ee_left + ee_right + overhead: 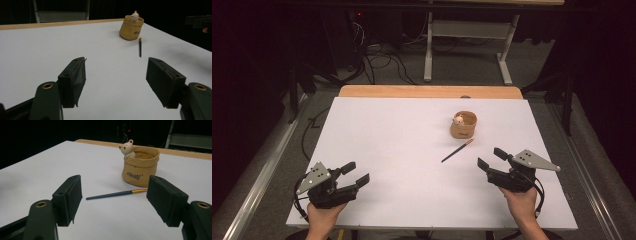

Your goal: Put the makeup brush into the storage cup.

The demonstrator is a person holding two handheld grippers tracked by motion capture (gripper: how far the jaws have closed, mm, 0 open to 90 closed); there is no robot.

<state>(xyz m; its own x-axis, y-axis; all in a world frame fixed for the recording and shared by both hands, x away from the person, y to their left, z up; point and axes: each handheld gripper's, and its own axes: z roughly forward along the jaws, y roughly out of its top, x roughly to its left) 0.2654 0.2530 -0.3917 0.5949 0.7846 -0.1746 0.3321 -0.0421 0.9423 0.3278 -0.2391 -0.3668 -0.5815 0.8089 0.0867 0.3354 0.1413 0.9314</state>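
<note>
Paintbrush (457,150) lies flat on the white table (402,150), well ahead-right of the left gripper (354,174), jaws apart and empty; just ahead of the right gripper (490,157), jaws apart, beside the bear-trimmed tan pot (463,125)

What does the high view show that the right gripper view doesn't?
High view: both hands, the left gripper and right gripper from outside, jaws open, the whole white table, floor cables.
Right gripper view: lettering on the pot, the bear's face.
Both: pot, bear on its rim, brush lying beside the pot.
</note>
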